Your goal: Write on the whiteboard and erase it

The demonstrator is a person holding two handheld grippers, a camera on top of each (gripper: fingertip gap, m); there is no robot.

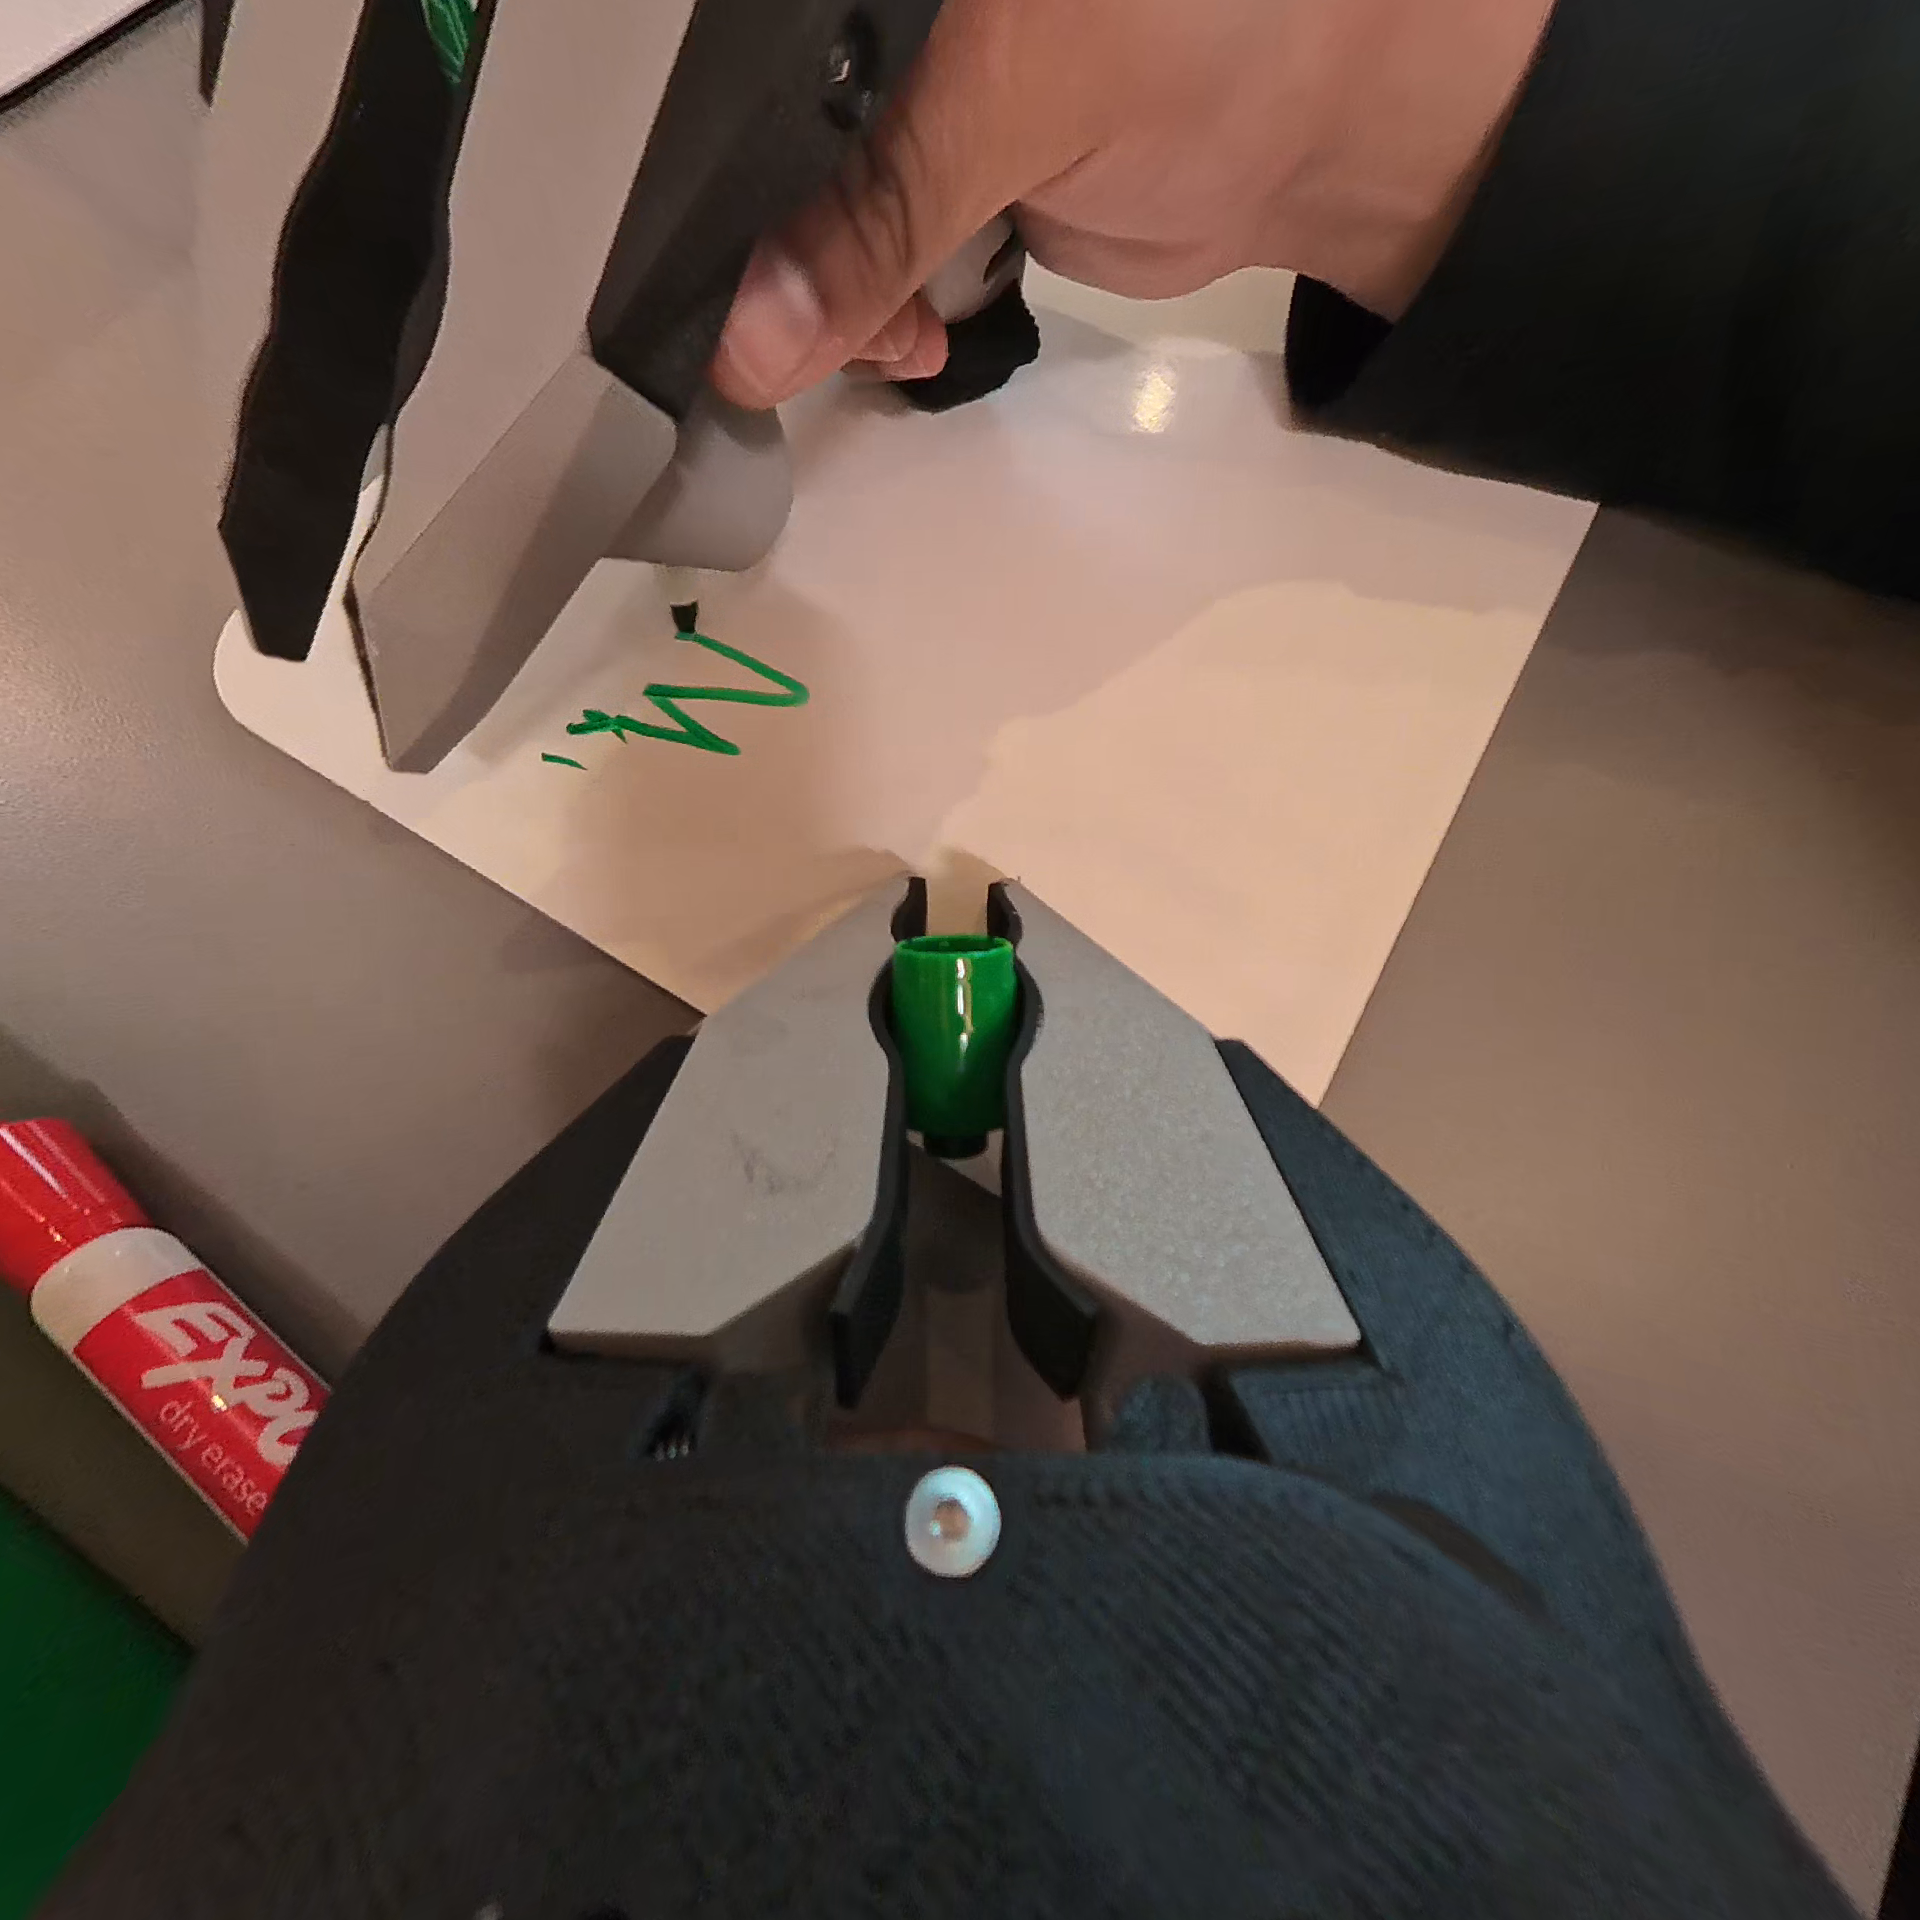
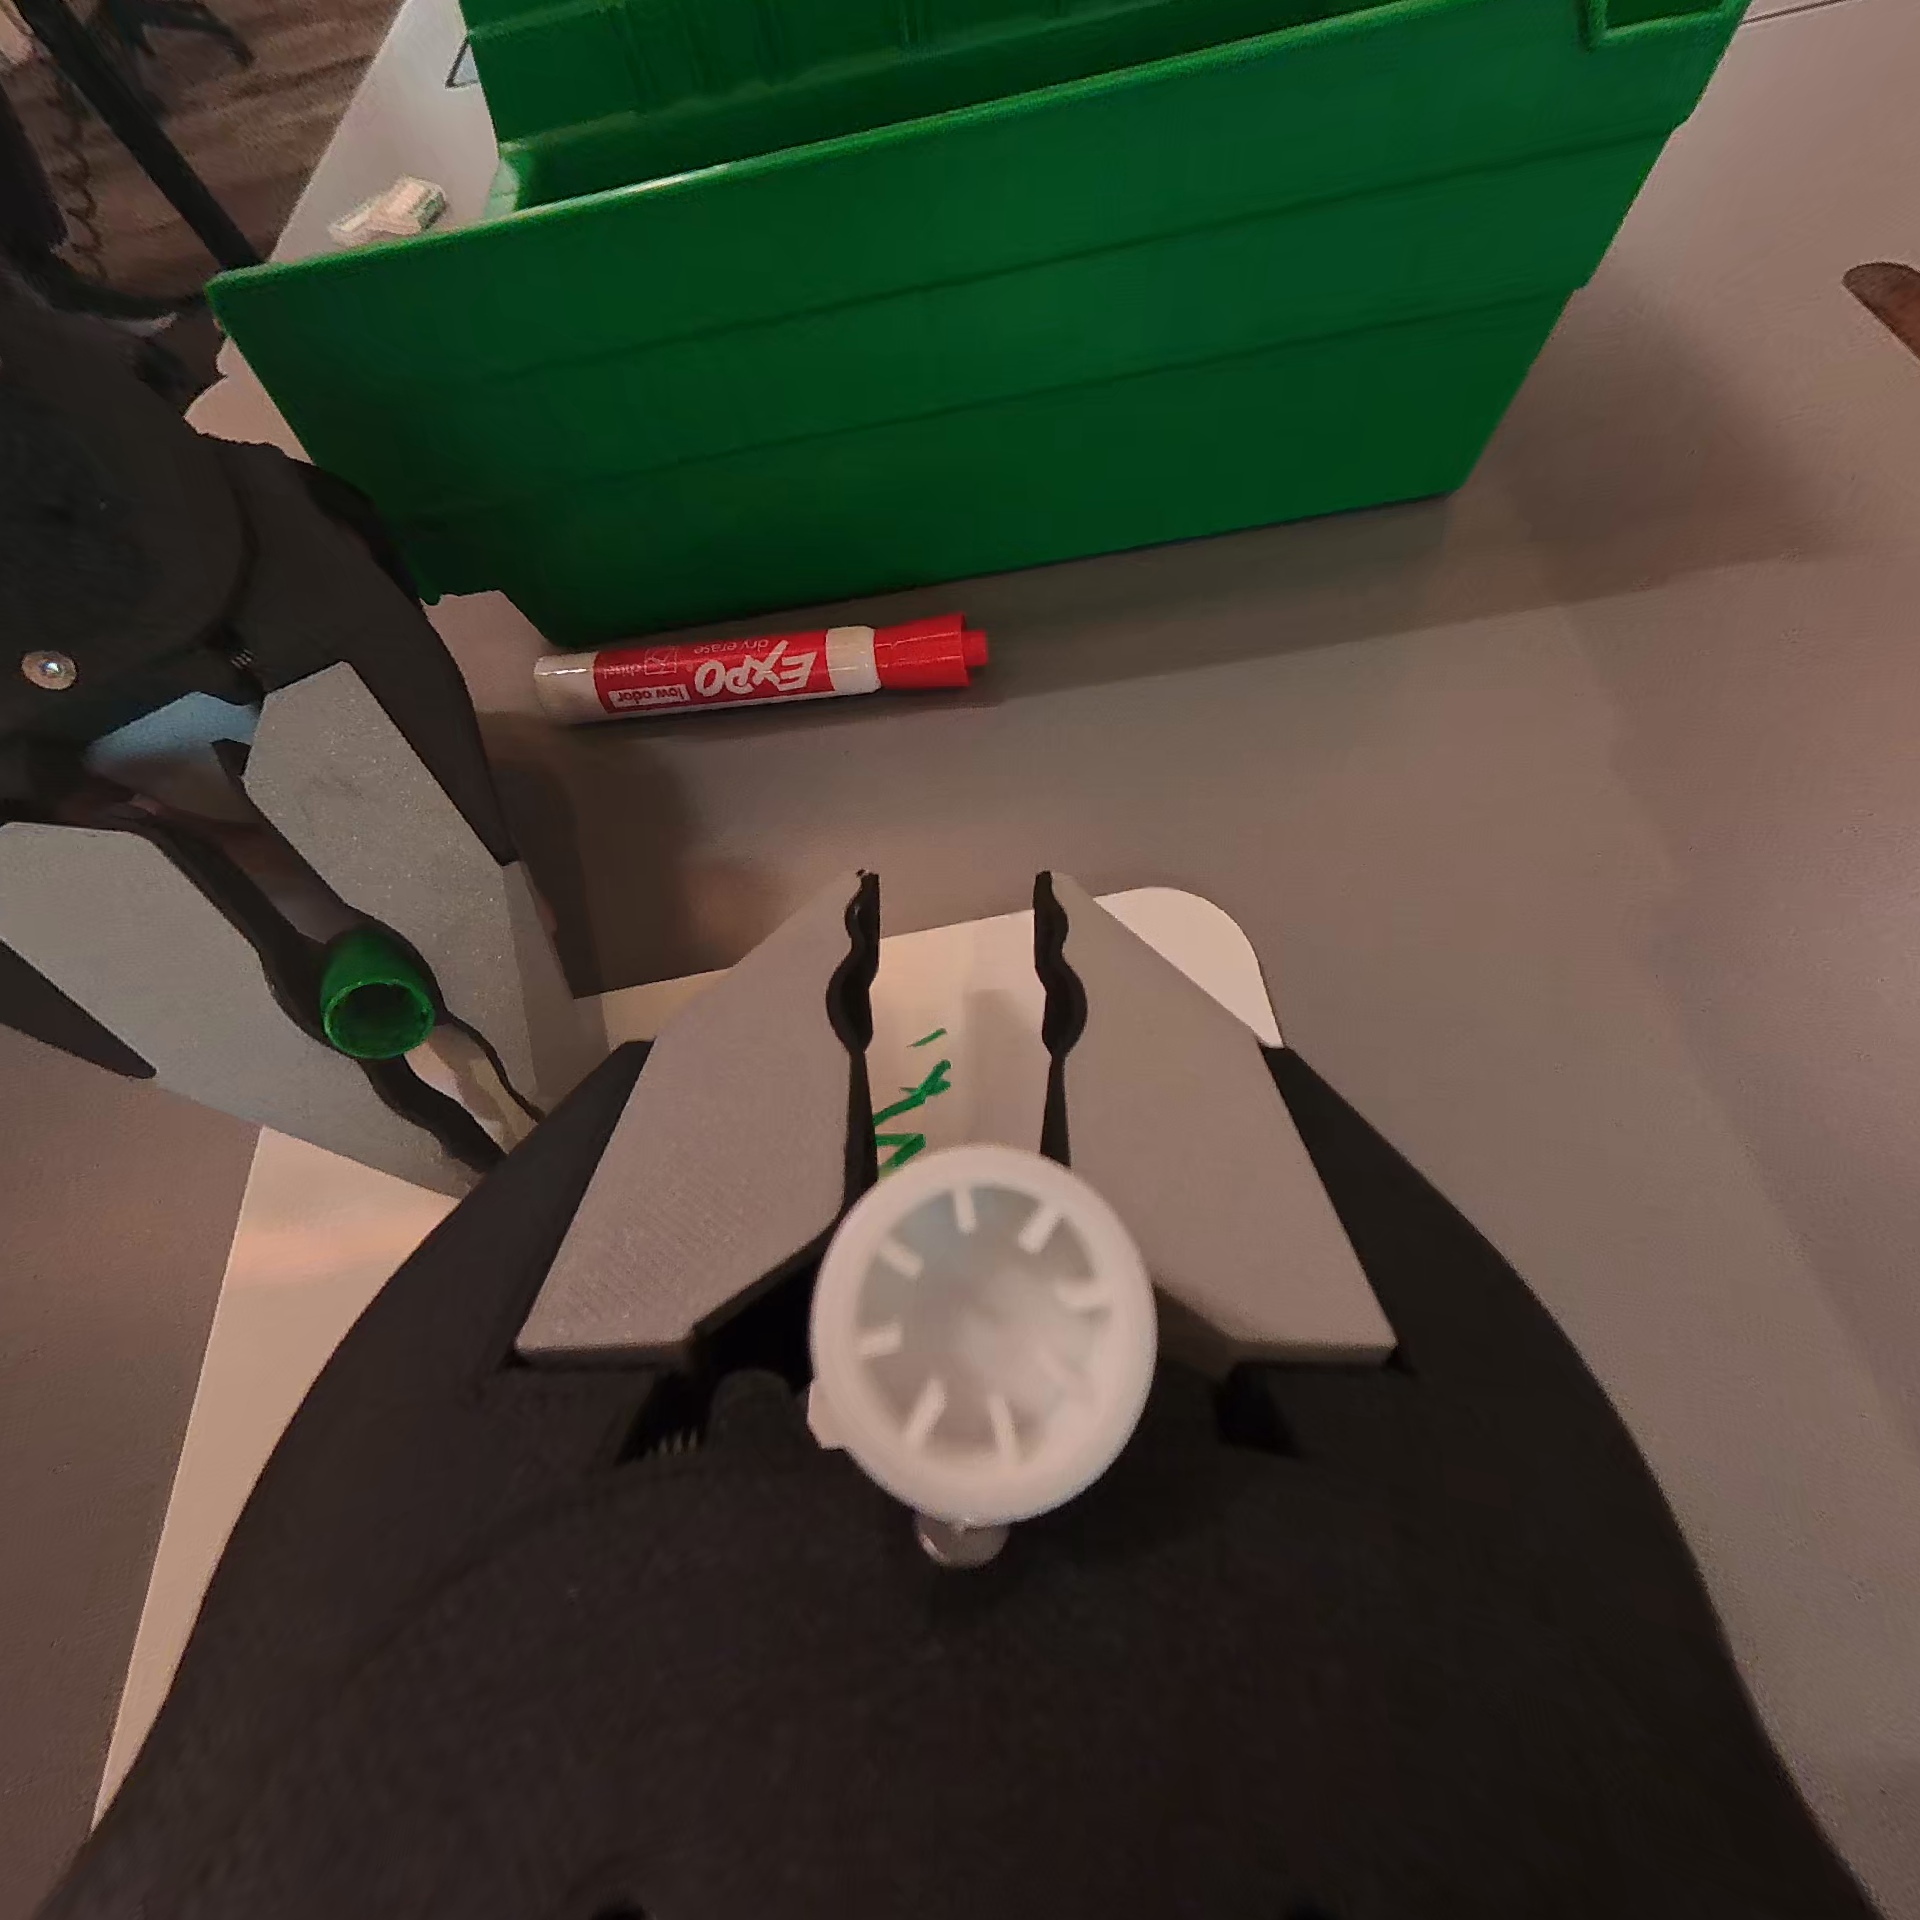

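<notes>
Left gripper (image 1: 958,894): jaws pinching a green marker cap (image 1: 948,1029) in their rounded notch, open end forward; only a narrow slit stays between the tips. Just ahead of the tips lies the near edge of the whiteboard (image 1: 1195,727), a white sheet lying flat on the grey counter (image 1: 208,935). Ahead and to the left of these jaws, green marks (image 1: 717,707) cross the board close to its rounded corner; the wide stretch of board ahead and to the right is bare.

Right gripper (image 2: 956,883): jaws closed on a green marker (image 2: 982,1351), whose white butt end faces the camera, blurred, and hides the grip itself. The jaw tips ahead of it stand apart, with the green marks visible between them. In the left wrist view the marker's dark tip (image 1: 684,615) stands at the upper end of the marks; whether it touches cannot be told. A hand (image 1: 1039,177) in a dark sleeve holds this gripper.

Beyond the right jaws, past the board's rounded corner, open counter runs to a red marker (image 2: 758,670), capped and lying on its side just before the wall of a green bin (image 2: 935,416). To the right of both jaws the counter is unoccupied.
</notes>
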